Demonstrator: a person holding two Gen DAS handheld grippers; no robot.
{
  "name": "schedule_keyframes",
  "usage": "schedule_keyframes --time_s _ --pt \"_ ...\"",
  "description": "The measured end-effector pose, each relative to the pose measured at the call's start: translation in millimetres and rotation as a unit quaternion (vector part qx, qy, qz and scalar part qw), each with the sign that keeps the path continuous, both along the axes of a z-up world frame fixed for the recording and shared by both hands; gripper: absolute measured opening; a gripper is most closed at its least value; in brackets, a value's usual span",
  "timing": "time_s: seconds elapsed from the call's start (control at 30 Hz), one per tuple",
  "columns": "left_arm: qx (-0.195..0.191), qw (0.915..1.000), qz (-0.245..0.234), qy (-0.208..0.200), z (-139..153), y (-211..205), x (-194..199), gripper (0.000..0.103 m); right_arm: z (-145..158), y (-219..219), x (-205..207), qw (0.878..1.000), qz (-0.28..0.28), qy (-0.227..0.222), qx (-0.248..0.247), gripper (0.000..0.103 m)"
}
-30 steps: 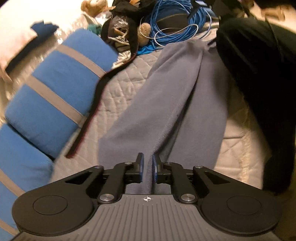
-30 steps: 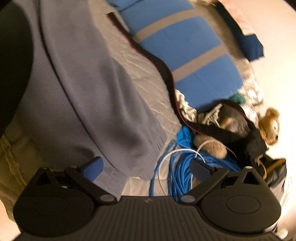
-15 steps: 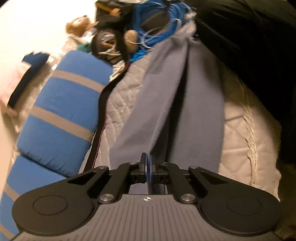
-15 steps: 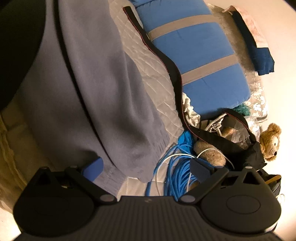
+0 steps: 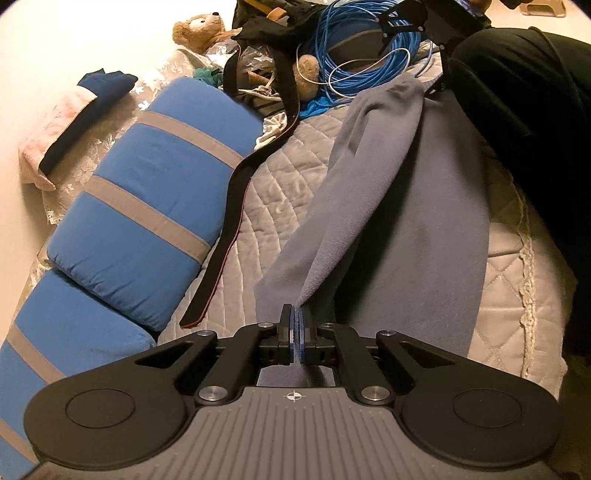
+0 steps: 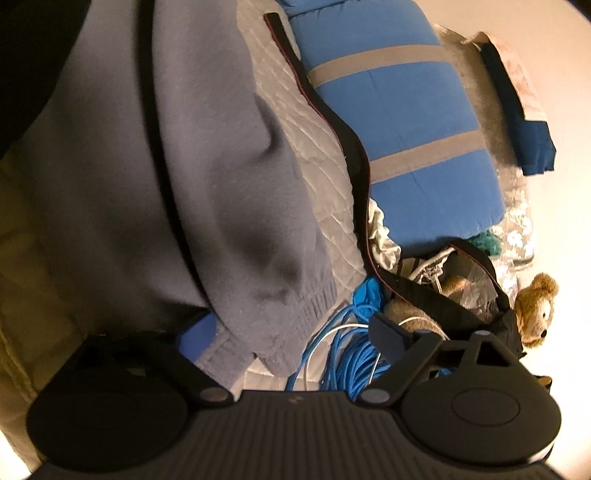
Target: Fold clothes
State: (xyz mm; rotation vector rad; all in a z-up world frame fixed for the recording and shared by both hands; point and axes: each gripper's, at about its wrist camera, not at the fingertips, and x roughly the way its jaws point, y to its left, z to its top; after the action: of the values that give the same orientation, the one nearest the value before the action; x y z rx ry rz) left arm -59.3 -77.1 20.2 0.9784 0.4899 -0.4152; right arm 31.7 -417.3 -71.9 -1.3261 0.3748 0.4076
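Pinching a fold of the grey fleece garment (image 5: 373, 206), the left gripper (image 5: 296, 332) has its jaws pressed together on the cloth, which rises from them in a taut ridge toward the far end of the bed. The right gripper (image 6: 291, 328) has its jaws wide apart; they have just been closing a little, and the garment's ribbed hem (image 6: 317, 299) lies between them, draped over the blue pad of the left finger (image 6: 195, 334), with no pinch on it.

Only the left view shows the pinch and the garment's whole length, running across the quilted bedspread (image 5: 280, 184) toward a person's dark sleeve (image 5: 524, 85) and the other gripper at the top. Only the right view shows the hem up close, hanging over a coil of blue cable (image 6: 351, 354).

Both grippers point downward at a slant across the bed, facing each other from opposite ends of the garment.

Beside the garment lie a long black strap (image 5: 229, 221) and blue cushions with grey stripes (image 5: 147, 206). Past them sit a brown teddy bear (image 5: 201, 31), a dark bag and a pale wall.
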Motion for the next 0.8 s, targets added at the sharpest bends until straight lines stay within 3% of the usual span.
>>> schedule_keyframes --time_s 0.07,0.23,0.27,0.33,0.5,0.8 --pt "0.003 1.0 -0.001 0.003 -0.4 -0.1 -0.9 0.003 0.3 1.0 0.8 1.0 0.006 0.008 -0.006 0.082" --pt "0.003 0.9999 -0.005 0.009 1.9 0.5 -3.4 0.003 4.3 -1.0 7.0 0.999 -0.008 0.025 -0.018 0.033" --pt "0.002 0.9999 -0.005 0.012 2.9 0.8 -3.8 0.003 6.1 -2.3 7.9 0.999 -0.009 0.028 -0.018 0.032" --pt "0.001 0.9997 -0.008 0.023 4.9 1.7 -4.8 0.003 12.7 -4.7 4.9 0.999 -0.006 0.027 -0.019 0.013" --pt "0.009 0.997 -0.026 0.072 6.0 5.1 -10.2 0.003 28.0 -9.8 -12.9 0.999 0.005 0.026 -0.029 0.01" --pt "0.028 0.9886 -0.055 0.137 0.7 6.7 -21.5 0.002 22.6 -15.2 -44.2 0.998 0.012 0.049 -0.028 0.009"
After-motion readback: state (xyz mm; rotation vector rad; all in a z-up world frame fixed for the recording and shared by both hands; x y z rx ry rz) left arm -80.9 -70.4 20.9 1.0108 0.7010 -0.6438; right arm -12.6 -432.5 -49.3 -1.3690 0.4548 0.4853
